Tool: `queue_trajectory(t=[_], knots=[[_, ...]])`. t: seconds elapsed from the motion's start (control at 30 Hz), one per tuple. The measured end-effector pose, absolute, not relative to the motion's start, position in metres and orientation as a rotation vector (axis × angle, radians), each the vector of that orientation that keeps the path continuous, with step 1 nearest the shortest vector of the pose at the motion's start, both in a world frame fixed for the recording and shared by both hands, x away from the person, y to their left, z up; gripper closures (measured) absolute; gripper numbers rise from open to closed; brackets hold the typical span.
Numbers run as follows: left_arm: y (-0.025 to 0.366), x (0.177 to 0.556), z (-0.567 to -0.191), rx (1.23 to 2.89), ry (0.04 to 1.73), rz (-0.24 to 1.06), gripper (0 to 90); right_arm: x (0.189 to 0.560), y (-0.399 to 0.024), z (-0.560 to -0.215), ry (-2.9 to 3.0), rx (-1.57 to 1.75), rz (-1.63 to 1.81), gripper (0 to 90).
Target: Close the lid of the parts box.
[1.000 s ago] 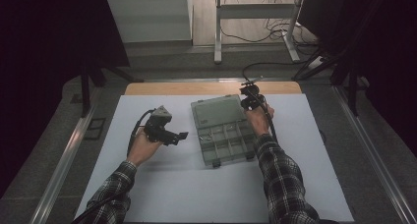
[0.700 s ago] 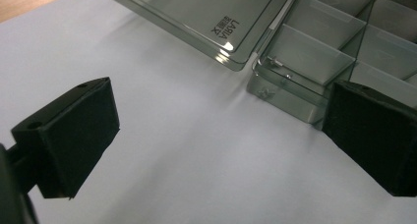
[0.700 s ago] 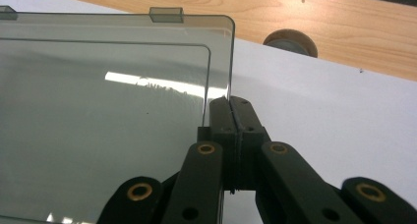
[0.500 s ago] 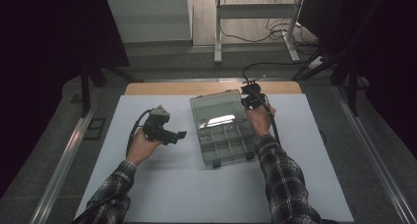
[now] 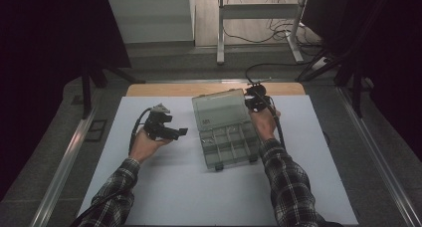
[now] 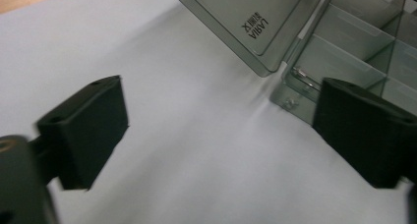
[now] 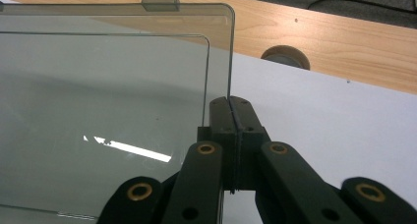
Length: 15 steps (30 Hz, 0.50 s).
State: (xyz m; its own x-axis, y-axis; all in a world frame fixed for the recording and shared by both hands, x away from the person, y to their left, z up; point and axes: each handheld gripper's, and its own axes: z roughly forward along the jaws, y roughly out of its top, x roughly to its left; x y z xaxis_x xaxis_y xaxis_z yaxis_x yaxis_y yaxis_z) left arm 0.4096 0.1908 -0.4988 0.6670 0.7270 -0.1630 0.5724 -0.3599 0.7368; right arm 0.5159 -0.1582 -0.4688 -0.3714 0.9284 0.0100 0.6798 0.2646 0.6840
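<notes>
While the compartment box (image 5: 226, 137) lies at the counter's (image 5: 164, 187) centre, its clear lid (image 5: 221, 110) is pinched by the right tool (image 5: 253, 101); the left tool (image 5: 180, 132), at nine o'clock, is spread, its jaws having just narrowed, seemingly around nothing.

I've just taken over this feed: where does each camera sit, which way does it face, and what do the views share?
High view: above the person's side, looking forward and down on the table; both forearms, left tool and right tool show.
Left gripper view: rides the left tool, looks between wide jaws at the compartment box.
Right gripper view: rides the right tool, shut on the lid.
Shared: box, lid.
</notes>
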Motion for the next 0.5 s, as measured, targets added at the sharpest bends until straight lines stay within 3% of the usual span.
queue_trajectory(t=[0.23, 0.5], knots=[[0.189, 0.422, -0.506, 2.046, 1.014, 0.220, 45.3, 0.512, -0.160, -0.468, 2.133, 1.449, 0.879, 89.0], [0.182, 0.437, -0.515, 2.034, 1.043, 0.197, 77.1, 0.509, -0.160, -0.465, 2.119, 1.441, 0.898, 89.0]])
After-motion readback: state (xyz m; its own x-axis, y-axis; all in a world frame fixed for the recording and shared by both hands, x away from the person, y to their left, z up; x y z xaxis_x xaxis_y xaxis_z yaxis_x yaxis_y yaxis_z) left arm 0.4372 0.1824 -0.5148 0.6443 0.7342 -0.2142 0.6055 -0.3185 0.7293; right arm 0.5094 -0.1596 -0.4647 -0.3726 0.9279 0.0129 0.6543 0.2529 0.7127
